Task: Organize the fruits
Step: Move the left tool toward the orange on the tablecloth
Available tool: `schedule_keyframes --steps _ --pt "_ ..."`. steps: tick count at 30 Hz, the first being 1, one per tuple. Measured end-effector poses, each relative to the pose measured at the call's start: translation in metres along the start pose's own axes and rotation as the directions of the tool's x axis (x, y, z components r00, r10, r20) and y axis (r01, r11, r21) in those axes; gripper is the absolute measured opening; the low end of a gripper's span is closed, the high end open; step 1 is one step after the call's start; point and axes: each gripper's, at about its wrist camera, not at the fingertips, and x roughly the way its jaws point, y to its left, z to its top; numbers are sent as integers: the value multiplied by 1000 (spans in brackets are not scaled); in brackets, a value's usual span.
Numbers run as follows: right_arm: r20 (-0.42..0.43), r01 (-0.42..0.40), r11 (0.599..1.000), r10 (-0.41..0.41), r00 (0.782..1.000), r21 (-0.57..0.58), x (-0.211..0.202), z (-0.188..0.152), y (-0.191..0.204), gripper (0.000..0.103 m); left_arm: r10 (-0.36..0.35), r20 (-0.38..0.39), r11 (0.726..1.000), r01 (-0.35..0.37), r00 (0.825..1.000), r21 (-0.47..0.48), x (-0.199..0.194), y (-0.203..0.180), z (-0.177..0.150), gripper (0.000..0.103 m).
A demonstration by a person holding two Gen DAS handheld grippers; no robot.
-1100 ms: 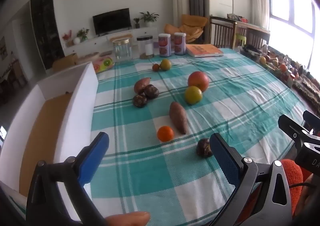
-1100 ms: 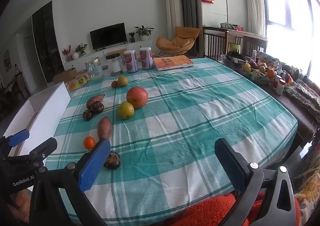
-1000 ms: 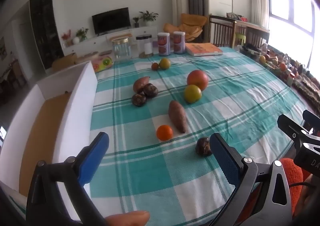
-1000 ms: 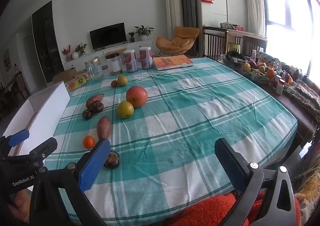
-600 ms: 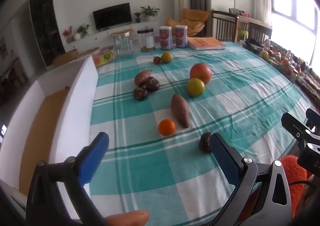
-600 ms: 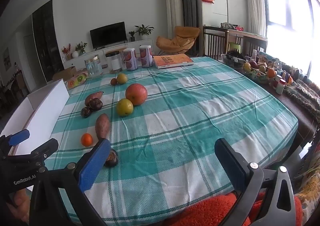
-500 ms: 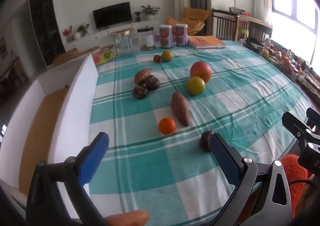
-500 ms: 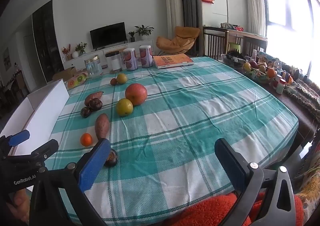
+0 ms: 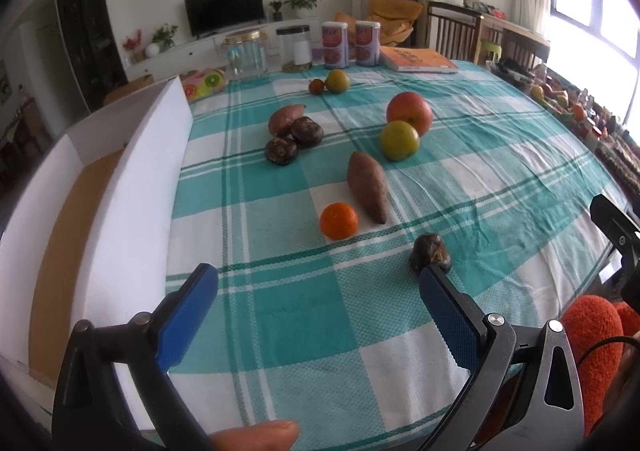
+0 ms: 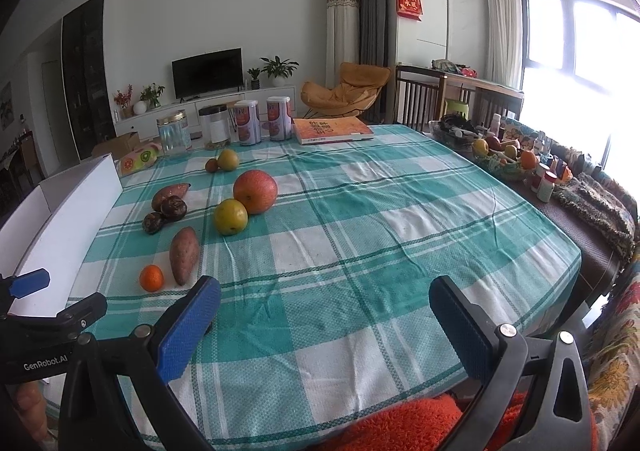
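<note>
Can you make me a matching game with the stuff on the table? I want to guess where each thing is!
Things:
1. small orange
2. big red apple
3. white box
4. orange book

Places:
A. at the table's left edge
B. at the far end, near two cans
C. right beside the long sweet potato
D. just behind the yellow-green fruit

Pairs: 1-C, 2-D, 3-A, 4-B

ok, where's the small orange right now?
Left wrist view: small orange sits on the checked tablecloth, just left of the near sweet potato.
</note>
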Motion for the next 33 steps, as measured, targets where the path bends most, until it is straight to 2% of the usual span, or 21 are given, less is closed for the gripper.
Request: schedule_keyframes --steps 8,21,33 --pt "-1 7 1000 -7 1000 18 7 -2 -4 103 -19 -92 999 16 996 -32 32 13 -24 101" --pt "-17 1 999 0 1000 46 19 -11 -10 103 -25 -140 1000 24 990 -5 66 -3 -34 101" --pt "-2 -12 1000 12 1000 -6 17 -14 0 103 -39 -132 999 35 990 -31 69 1 -34 103"
